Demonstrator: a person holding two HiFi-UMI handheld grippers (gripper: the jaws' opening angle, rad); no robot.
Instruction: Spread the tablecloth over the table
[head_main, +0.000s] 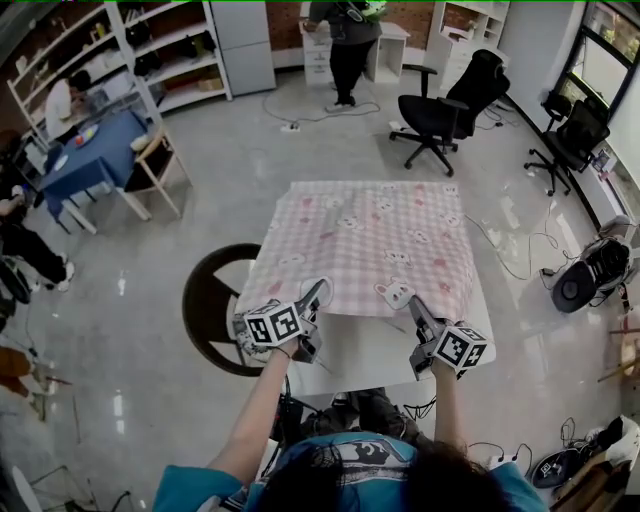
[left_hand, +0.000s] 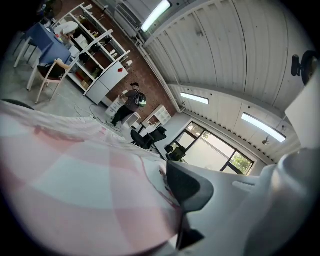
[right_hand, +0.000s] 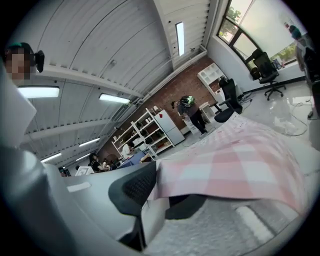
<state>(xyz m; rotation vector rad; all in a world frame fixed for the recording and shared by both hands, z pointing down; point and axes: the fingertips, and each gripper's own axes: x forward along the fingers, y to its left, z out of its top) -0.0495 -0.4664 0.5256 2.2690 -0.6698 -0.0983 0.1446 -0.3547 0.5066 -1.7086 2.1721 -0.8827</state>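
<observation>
A pink checked tablecloth (head_main: 370, 245) with bunny prints lies over most of the white table (head_main: 370, 355), leaving a bare strip along the near edge. My left gripper (head_main: 318, 292) is shut on the cloth's near left corner. My right gripper (head_main: 415, 308) is shut on the near right corner. In the left gripper view the tablecloth (left_hand: 75, 190) runs in between the jaws of the left gripper (left_hand: 181, 215). In the right gripper view the tablecloth's (right_hand: 235, 165) edge is pinched in the right gripper (right_hand: 157, 200), just above the white table top (right_hand: 215, 232).
A dark round base (head_main: 205, 300) sits on the floor by the table's left side. Black office chairs (head_main: 445, 105) stand behind, and a person (head_main: 345, 40) stands at the back shelves. A blue table (head_main: 95, 150) and wooden chair (head_main: 160, 165) are far left; a fan (head_main: 590, 275) and cables right.
</observation>
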